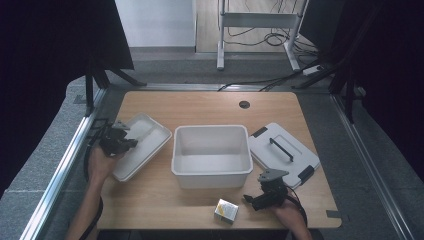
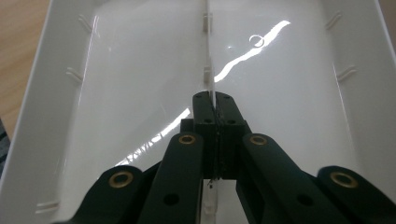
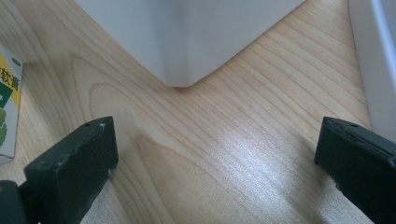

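Observation:
A shallow white tray (image 1: 147,134) lies at the table's left, split lengthwise by a thin middle rib (image 2: 208,56). My left gripper (image 1: 131,143) is at the tray's near-left end. In the left gripper view its jaws (image 2: 214,96) stand shut, with the rib running straight into the seam between them. My right gripper (image 1: 249,200) rests low at the front right. Its jaws (image 3: 215,154) stand wide open over bare wood, with nothing between them, facing a corner of the deep white bin (image 3: 187,37).
The deep white bin (image 1: 210,131) stands mid-table. A white lid (image 1: 300,165) with a black handle lies to its right, its edge (image 3: 378,60) close to my right jaw. A small yellow-and-green box (image 1: 226,210) sits at the front edge, left of the right gripper (image 3: 7,112).

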`<state>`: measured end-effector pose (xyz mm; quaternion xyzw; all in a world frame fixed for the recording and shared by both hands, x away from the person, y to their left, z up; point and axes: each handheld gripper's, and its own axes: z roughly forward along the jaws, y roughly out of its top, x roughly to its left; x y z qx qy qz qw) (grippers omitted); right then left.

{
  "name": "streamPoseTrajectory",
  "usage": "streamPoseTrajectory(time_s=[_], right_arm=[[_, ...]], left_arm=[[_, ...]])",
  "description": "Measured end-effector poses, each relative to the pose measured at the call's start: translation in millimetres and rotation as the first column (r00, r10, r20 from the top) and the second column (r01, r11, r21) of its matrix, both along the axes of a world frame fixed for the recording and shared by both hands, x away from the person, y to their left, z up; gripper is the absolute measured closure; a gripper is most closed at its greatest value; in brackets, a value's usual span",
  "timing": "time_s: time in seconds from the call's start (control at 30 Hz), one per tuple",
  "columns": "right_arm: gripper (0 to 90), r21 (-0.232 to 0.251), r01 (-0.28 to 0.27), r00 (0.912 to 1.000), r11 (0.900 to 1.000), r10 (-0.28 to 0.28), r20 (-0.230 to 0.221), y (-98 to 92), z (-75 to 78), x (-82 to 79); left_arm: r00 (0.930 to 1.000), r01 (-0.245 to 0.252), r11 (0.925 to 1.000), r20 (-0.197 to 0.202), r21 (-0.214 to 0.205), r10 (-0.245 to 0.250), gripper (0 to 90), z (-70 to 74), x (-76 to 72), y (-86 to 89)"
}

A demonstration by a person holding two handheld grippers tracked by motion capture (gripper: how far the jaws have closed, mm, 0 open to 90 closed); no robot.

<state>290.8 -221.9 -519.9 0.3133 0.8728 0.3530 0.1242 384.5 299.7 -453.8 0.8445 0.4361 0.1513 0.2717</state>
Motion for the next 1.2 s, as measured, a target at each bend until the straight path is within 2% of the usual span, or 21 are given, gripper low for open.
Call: streamPoseTrajectory(time_s=[0.07, 0.3, 0.57, 0.6, 0.63, 0.67, 0.77, 0.8, 0.83, 0.87, 0.93, 1.0, 1.03, 1.07, 1.1, 1.13, 1.2], right_arm=[[0.0, 0.001, 0.002, 1.0000, 1.0000, -0.002, -0.001, 0.1, 0.0, -0.1], [0.0, 0.000, 0.000, 1.0000, 1.0000, 0.000, -0.001, 0.0, 0.0, -0.1], [0.0, 0.000, 0.001, 1.0000, 1.0000, -0.001, -0.001, 0.0, 0.0, -0.1], [0.0, 0.000, 0.000, 1.0000, 1.0000, 0.000, -0.001, 0.0, 0.0, -0.1], [0.0, 0.000, 0.000, 1.0000, 1.0000, 0.000, -0.001, 0.0, 0.0, -0.1], [0.0, 0.000, 0.001, 1.0000, 1.0000, -0.001, -0.001, 0.0, 0.0, -0.1], [0.0, 0.000, 0.001, 1.0000, 1.0000, -0.001, -0.001, 0.0, 0.0, -0.1], [0.0, 0.000, 0.001, 1.0000, 1.0000, -0.001, -0.001, 0.0, 0.0, -0.1], [0.0, 0.000, 0.001, 1.0000, 1.0000, -0.001, -0.001, 0.0, 0.0, -0.1], [0.0, 0.000, 0.000, 1.0000, 1.0000, 0.000, -0.001, 0.0, 0.0, -0.1], [0.0, 0.000, 0.001, 1.0000, 1.0000, -0.001, -0.001, 0.0, 0.0, -0.1], [0.0, 0.000, 0.001, 1.0000, 1.0000, -0.001, -0.001, 0.0, 0.0, -0.1], [0.0, 0.000, 0.001, 1.0000, 1.0000, -0.001, -0.001, 0.0, 0.0, -0.1], [0.0, 0.000, 0.001, 1.0000, 1.0000, -0.001, -0.001, 0.0, 0.0, -0.1], [0.0, 0.000, 0.001, 1.0000, 1.0000, -0.001, -0.001, 0.0, 0.0, -0.1], [0.0, 0.000, 0.001, 1.0000, 1.0000, -0.001, -0.001, 0.0, 0.0, -0.1], [0.0, 0.000, 0.001, 1.0000, 1.0000, -0.001, -0.001, 0.0, 0.0, -0.1]], left_arm=[[1.0000, -0.006, 1.0000, 0.001, -0.001, 0.006, 89.0, -8.0, -1.4, 0.1], [0.9997, -0.024, 0.9996, 0.006, 0.016, 0.024, 88.9, -22.6, -3.7, -1.9], [0.9994, -0.030, 0.9989, -0.017, 0.037, 0.030, 88.7, -37.2, -3.0, 0.9], [0.9994, -0.033, 0.9994, -0.012, 0.008, 0.033, 86.0, -37.6, -4.0, 3.6], [0.9994, -0.033, 0.9994, -0.012, 0.008, 0.033, 83.8, -37.6, -4.0, 3.6], [0.9995, -0.031, 0.9995, -0.011, -0.011, 0.031, 83.8, -36.6, -4.4, 5.3], [0.9992, -0.040, 0.9991, 0.003, -0.016, 0.040, 73.6, -32.0, -6.7, 7.3], [0.9991, -0.043, 0.9989, 0.008, -0.019, 0.043, 65.3, -30.1, -7.5, 8.1], [0.9988, -0.045, 0.9988, 0.015, -0.019, 0.046, 65.3, -28.2, -8.3, 8.7], [0.9984, -0.050, 0.9984, 0.024, -0.026, 0.051, 56.7, -24.5, -9.6, 10.0], [0.9981, -0.054, 0.9981, 0.028, -0.030, 0.055, 49.8, -22.9, -10.2, 10.2], [0.9978, -0.056, 0.9975, 0.031, -0.043, 0.058, 41.4, -20.2, -11.3, 10.2], [0.9979, -0.054, 0.9971, 0.031, -0.052, 0.056, 41.4, -19.1, -11.9, 9.9], [0.9979, -0.053, 0.9969, 0.035, -0.059, 0.055, 34.4, -18.0, -12.7, 9.3], [0.9981, -0.048, 0.9967, 0.035, -0.065, 0.050, 34.4, -17.0, -13.4, 8.4], [0.9984, -0.040, 0.9955, 0.037, -0.086, 0.043, 25.9, -14.8, -15.6, 5.5], [0.9983, -0.035, 0.9949, 0.044, -0.094, 0.039, 22.5, -13.3, -17.6, 3.0]])
